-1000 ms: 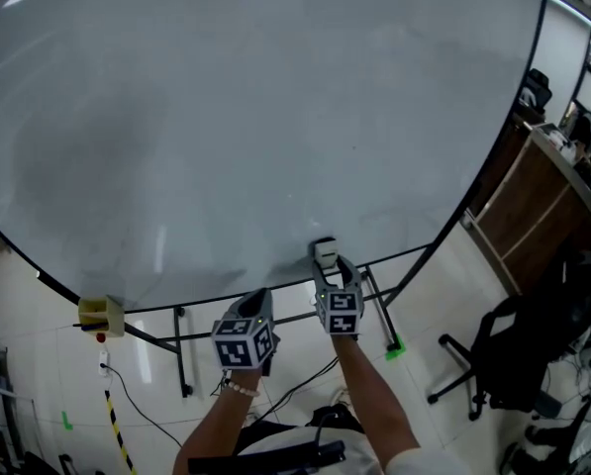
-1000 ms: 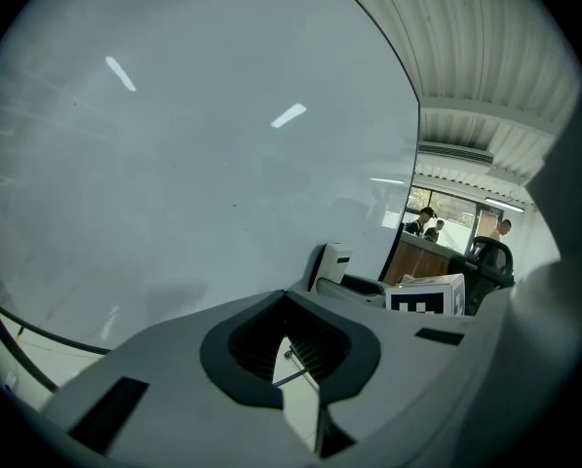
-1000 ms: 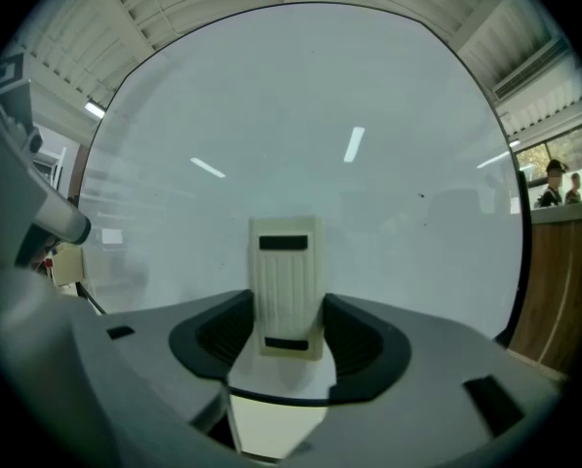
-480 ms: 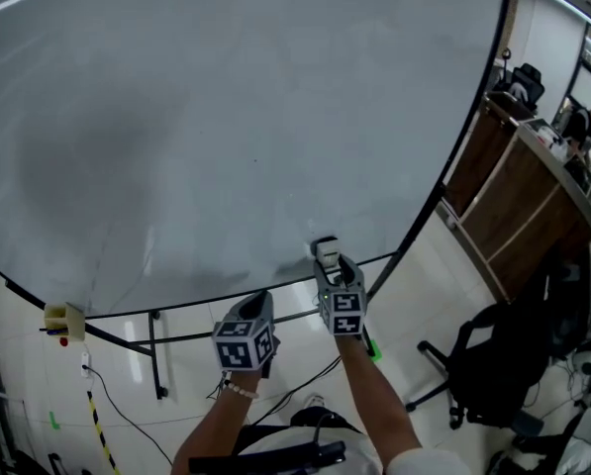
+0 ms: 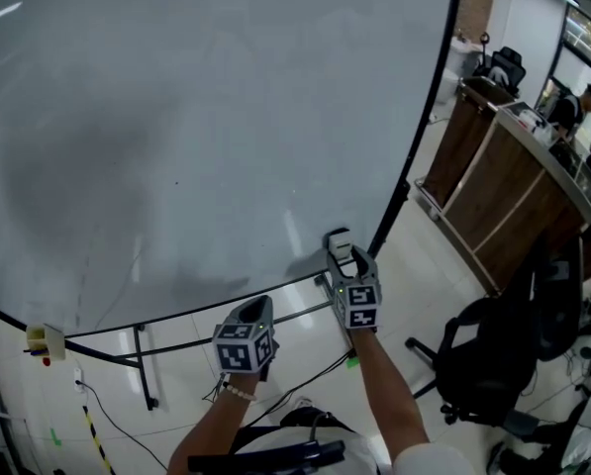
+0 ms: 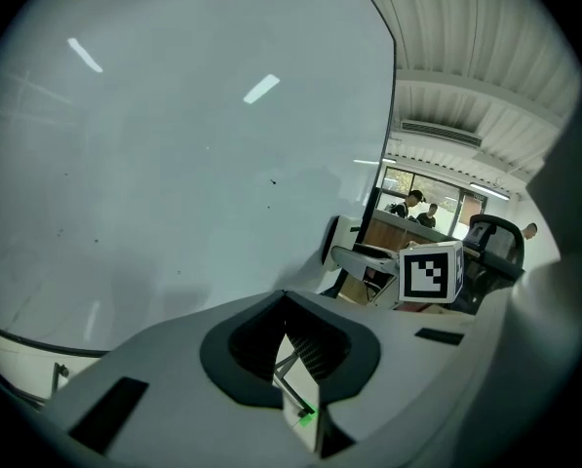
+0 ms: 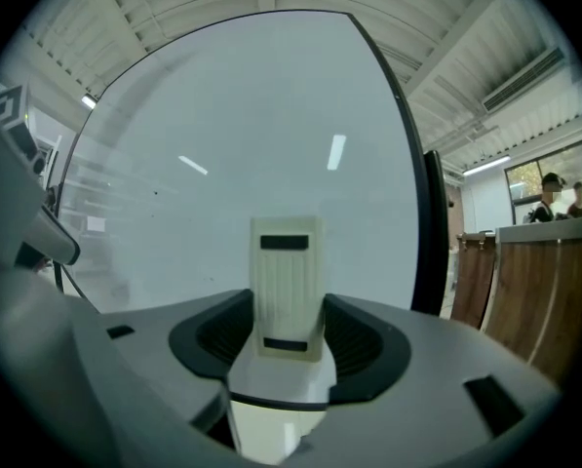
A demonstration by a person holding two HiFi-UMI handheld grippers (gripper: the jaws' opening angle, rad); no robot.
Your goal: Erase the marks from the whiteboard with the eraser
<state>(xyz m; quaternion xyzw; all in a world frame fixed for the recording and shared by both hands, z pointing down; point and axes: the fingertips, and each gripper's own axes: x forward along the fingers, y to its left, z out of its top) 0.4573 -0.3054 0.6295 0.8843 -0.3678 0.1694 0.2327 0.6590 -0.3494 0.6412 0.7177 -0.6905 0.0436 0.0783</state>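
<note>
Cream plastic eraser (image 7: 288, 286), clamped upright in our right gripper (image 7: 289, 331) by the whiteboard's (image 5: 196, 97) lower right edge, left gripper (image 6: 289, 337) closed and empty: we judge a slanted press could twist it loose, missing grey smudges (image 5: 77, 171).

No readable text anywhere.

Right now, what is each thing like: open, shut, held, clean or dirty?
whiteboard: mostly clean, with faint grey smudges and a few tiny dots
eraser: upright, clamped between jaws
right gripper: shut on the eraser
left gripper: shut, holding nothing
office chair: empty
</note>
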